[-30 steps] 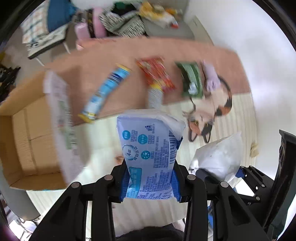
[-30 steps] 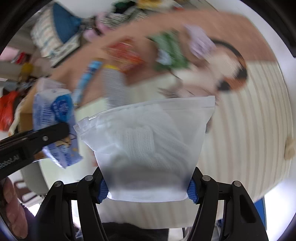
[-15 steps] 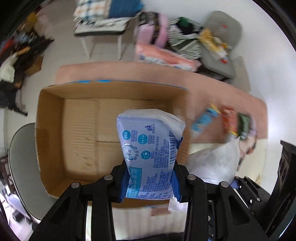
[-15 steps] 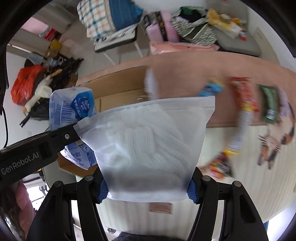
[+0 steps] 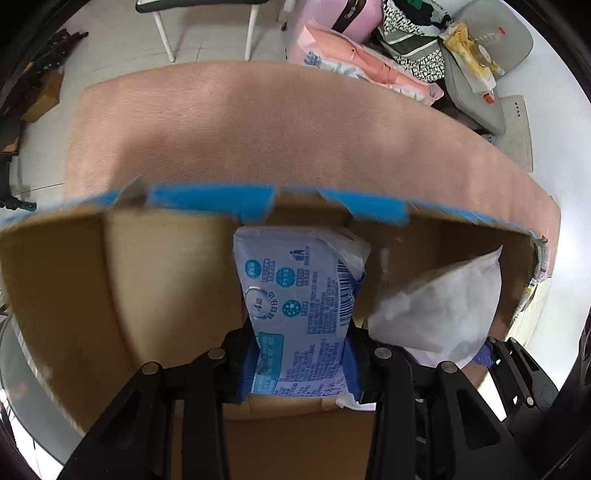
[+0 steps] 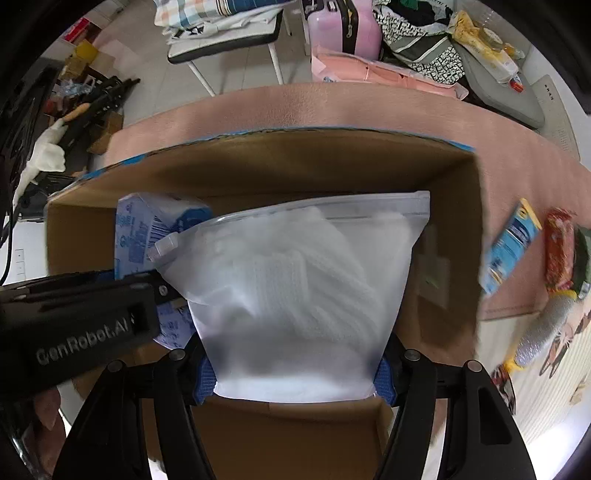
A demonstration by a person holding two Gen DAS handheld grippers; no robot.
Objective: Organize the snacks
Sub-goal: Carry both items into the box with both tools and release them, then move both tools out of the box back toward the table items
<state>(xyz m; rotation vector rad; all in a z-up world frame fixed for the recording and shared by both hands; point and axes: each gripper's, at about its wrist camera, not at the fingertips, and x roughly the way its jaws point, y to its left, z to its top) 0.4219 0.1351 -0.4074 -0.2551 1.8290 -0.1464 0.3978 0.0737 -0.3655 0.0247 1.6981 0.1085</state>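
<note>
1. Now both hand-held grippers hang over an open cardboard box (image 6: 258, 173), each pinching a pack.
2. Left hand-held gripper (image 5: 299, 363) clamps a blue-and-white printed pack (image 5: 295, 288) by its lower end, blue pads pressed on both sides; the pack stands up from the jaws, inside the box outline, in front of the far wall.
3. Right hand-held gripper (image 6: 295, 373) clamps a frosted white zip bag (image 6: 295, 288) at its bottom edge, pads against both sides, zip strip at the top; something white and knitted-looking shows inside.
4. In the right wrist view the left hand-held gripper sits at the left with the blue pack just beside the zip bag, overlapping it; cannot tell if they touch.
5. Box has blue tape along its far rim (image 5: 210, 195) and sits on a pink rug (image 5: 277, 125); box floor looks bare where visible.
6. On the rug right of the box, well apart from it: a blue snack bar (image 6: 511, 247), a red snack pack (image 6: 559, 247), a silver wrapper (image 6: 543, 328), partly blurred.
7. Past the rug: a pink suitcase (image 6: 343, 26), a chair (image 6: 225, 40), a clothes pile (image 6: 417, 48).
</note>
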